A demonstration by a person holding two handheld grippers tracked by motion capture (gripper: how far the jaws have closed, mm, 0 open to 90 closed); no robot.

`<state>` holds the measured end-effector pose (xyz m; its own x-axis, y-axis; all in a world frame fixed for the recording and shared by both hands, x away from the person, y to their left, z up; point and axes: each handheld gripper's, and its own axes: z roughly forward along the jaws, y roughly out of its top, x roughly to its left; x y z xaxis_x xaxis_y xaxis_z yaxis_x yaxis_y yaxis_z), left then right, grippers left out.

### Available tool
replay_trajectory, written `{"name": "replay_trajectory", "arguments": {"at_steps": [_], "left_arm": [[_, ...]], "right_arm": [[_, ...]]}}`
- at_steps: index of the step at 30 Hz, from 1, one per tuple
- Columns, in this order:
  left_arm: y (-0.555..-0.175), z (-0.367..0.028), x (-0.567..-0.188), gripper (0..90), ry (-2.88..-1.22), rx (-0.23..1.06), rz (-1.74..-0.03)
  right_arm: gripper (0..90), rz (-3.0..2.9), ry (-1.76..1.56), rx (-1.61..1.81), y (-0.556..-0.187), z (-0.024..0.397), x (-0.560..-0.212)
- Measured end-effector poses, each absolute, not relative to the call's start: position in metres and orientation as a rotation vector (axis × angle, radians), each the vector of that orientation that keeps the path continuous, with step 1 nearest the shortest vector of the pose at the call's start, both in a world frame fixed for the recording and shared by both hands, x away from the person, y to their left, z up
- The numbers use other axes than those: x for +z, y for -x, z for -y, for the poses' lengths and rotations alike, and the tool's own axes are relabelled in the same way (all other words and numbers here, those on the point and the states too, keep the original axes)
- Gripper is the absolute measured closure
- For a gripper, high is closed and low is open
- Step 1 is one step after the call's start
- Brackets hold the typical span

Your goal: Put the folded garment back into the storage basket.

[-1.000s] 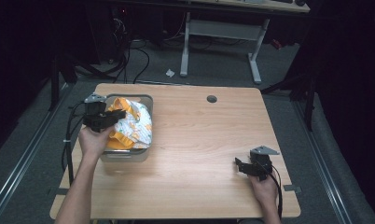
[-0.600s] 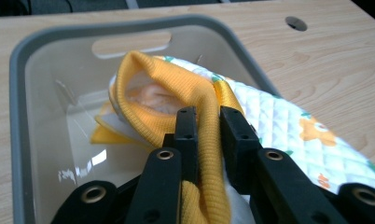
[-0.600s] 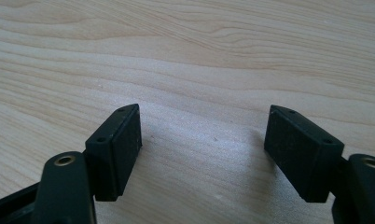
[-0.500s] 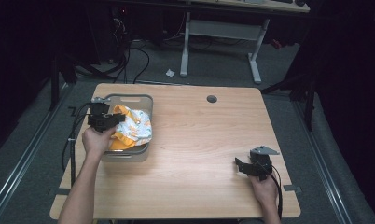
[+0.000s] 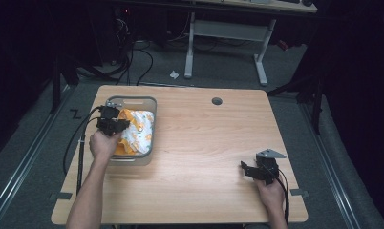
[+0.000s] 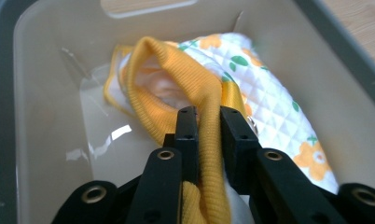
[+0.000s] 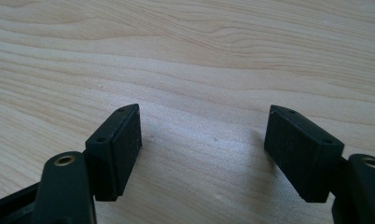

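Note:
A quilted white garment with orange flowers and yellow ribbed trim [image 5: 138, 131] [image 6: 269, 102] lies in a grey plastic bin [image 5: 133, 99] [image 6: 41, 121] at the table's left. My left gripper [image 5: 119, 125] [image 6: 208, 116] is down inside the bin, shut on the yellow ribbed trim. Its jaws have just been opening a little, and the trim is still pinched between the pads. My right gripper [image 5: 245, 170] [image 7: 204, 135] rests low over the bare wood at the front right, open, with nothing between its fingers.
The wooden table [image 5: 204, 138] has a round cable hole [image 5: 217, 101] near its far edge. The floor beyond holds cables and the legs of another desk [image 5: 259, 57].
My left hand has sunk toward the bin with the garment, and the cloth now lies lower and flatter inside it. The right hand has kept still.

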<state>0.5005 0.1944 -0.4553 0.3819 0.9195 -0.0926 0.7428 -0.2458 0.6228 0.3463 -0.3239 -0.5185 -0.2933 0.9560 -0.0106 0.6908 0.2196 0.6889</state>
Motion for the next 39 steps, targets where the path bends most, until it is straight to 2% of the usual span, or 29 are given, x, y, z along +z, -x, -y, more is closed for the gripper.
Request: {"name": "replay_trajectory", "arguments": {"at_steps": [1, 6, 7, 8, 10, 16, 39], "left_arm": [[-0.502, -0.195, -0.457, 69.2, -2.059, 0.378, -1.453], [-0.5, -0.194, -0.454, 49.5, -2.071, 0.43, -1.481], [-0.499, -0.194, -0.453, 49.5, -2.07, 0.439, -1.484], [-0.496, -0.193, -0.449, 43.8, -2.068, 0.477, -1.478], [-0.495, -0.192, -0.447, 40.7, -2.064, 0.491, -1.472], [-0.482, -0.185, -0.433, 37.6, -2.027, 0.532, -1.397], [-0.449, -0.153, -0.41, 34.2, -1.961, 0.48, -1.21]], "right_arm": [[27.7, -2.064, -1.518, 0.815, -0.346, 0.324, -0.518], [27.7, -2.064, -1.518, 0.815, -0.346, 0.324, -0.518], [27.7, -2.064, -1.518, 0.815, -0.346, 0.324, -0.518], [27.7, -2.064, -1.519, 0.815, -0.346, 0.324, -0.518], [27.7, -2.064, -1.518, 0.815, -0.346, 0.324, -0.518], [27.7, -2.064, -1.518, 0.815, -0.346, 0.324, -0.518], [27.7, -2.063, -1.519, 0.815, -0.346, 0.324, -0.518]]}}
